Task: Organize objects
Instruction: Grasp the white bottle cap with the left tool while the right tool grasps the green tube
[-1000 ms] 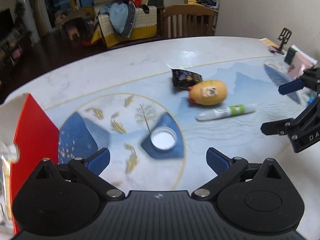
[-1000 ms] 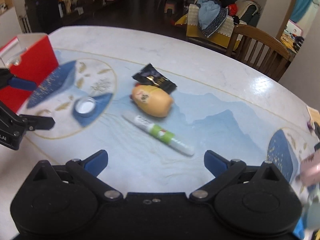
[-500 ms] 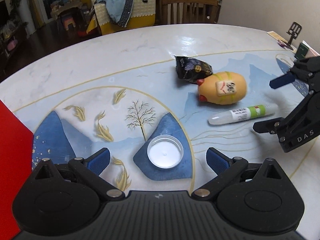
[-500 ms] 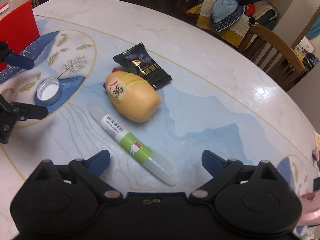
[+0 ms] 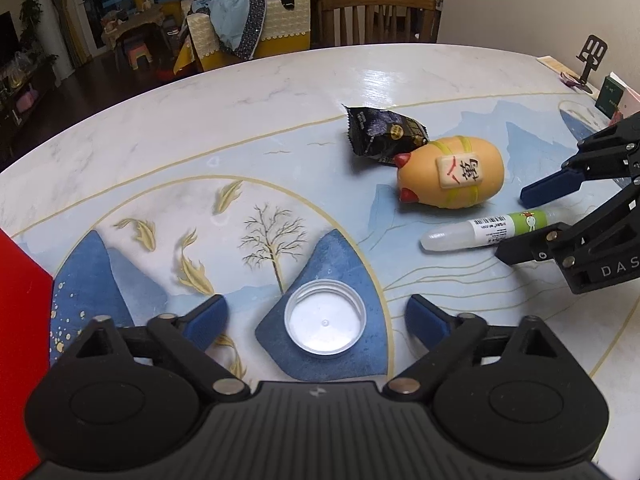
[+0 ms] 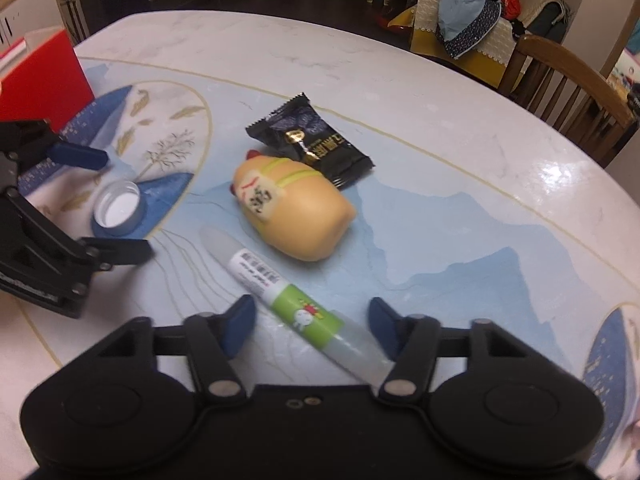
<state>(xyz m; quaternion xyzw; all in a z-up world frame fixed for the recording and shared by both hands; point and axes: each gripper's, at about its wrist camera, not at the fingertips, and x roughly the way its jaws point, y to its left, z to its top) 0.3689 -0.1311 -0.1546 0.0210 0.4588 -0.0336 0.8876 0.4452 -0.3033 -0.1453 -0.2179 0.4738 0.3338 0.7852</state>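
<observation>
1. Straddling the clear glue pen w/ green label and barcode, the right gripper has a blue pad either side of the pen's rear half. Jaws are closing, not yet pressing; there's a gap on both sides.
2. Left gripper sits low over the white plastic screw cap, which lies open side up between its pads. Jaws are wide but starting to close, w/ clear space to the cap's wall.
3. Both point steeply down, prob. so the pads can reach flat, low things lying on the marble-look table w/ blue mountain and gold fish print.
4. Seen from the right wrist view: yellow egg-shaped squeeze toy w/ a mahjong tile on it lies at approx 12 o'clock from the pen, just beside its capped end. Black crinkly snack packet is beyond it, touching the toy's far side.
5. Red box stands at approx 10 o'clock near the table edge. Looks like the likely drop spot, tho can't be sure.
6. Pen lies diagonal, so the right grip crosses it at a slant; risk it rolls or pivots as the pads meet.
</observation>
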